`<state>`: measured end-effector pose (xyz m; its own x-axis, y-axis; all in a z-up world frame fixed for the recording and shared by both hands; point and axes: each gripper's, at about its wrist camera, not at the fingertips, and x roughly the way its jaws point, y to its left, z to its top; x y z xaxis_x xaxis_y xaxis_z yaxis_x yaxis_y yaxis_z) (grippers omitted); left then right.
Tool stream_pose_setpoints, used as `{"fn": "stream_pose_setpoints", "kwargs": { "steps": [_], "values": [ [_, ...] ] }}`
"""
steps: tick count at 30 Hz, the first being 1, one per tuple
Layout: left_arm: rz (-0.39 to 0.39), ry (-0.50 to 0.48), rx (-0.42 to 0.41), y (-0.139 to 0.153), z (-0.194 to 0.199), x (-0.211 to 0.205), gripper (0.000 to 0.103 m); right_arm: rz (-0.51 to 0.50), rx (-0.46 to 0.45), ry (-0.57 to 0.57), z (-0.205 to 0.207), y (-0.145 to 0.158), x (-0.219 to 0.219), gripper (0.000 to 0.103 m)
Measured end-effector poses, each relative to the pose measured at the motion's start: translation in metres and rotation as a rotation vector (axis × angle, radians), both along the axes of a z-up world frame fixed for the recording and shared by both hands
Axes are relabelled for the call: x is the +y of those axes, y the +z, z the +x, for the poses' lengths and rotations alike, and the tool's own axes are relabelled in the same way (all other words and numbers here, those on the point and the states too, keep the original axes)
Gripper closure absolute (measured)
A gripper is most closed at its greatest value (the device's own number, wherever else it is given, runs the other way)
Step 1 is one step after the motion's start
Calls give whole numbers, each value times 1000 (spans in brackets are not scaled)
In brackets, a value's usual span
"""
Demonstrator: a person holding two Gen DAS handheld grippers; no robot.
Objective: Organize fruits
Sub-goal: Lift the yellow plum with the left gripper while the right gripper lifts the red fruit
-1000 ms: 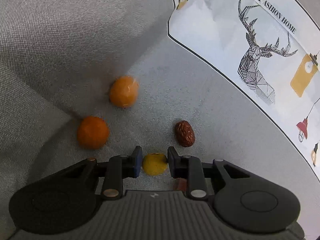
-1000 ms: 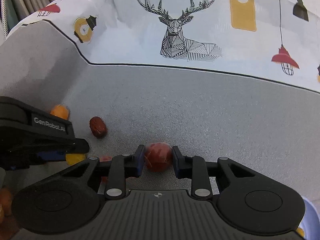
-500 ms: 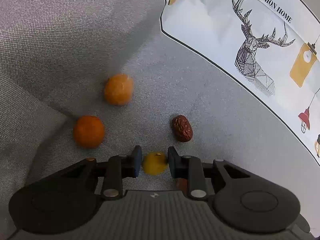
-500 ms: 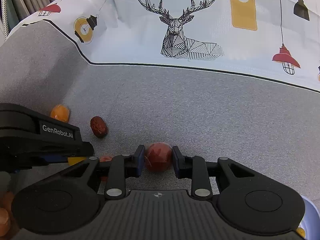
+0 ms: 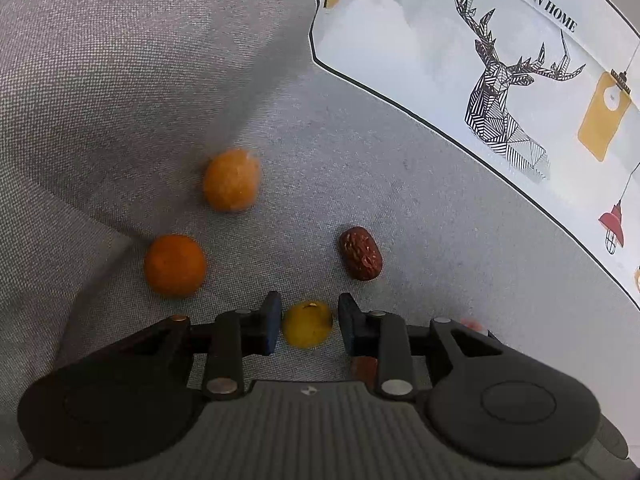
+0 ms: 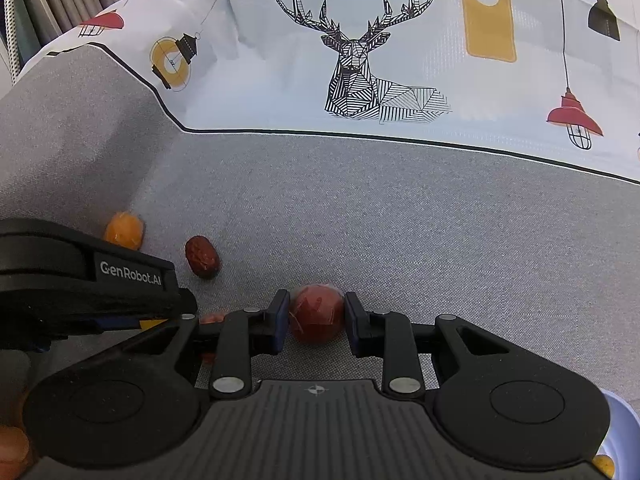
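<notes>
Item: your left gripper (image 5: 307, 322), jaws just eased apart, yellow fruit (image 5: 307, 324) loose between them, released on the grey cushion (image 5: 440, 208). Your right gripper (image 6: 316, 317) clamps a red fruit (image 6: 317, 314), likely for sorting.

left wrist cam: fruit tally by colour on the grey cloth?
Orange fruits: 2
Yellow fruit: 1
Dark red wrinkled fruit: 1
Total: 4 clearly visible
The reddish bits near the bottom are mostly hidden and are not counted.
</notes>
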<state>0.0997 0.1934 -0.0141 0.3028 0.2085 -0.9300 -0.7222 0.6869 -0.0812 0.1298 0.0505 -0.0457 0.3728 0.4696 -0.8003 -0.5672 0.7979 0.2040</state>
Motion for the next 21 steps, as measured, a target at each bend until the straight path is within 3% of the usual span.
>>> {"fn": "stream_pose_setpoints", "kwargs": {
  "steps": [21],
  "values": [
    [41, -42, 18, -2, 3, -1, 73, 11, -4, 1, 0, 2, -3, 73]
  ]
}}
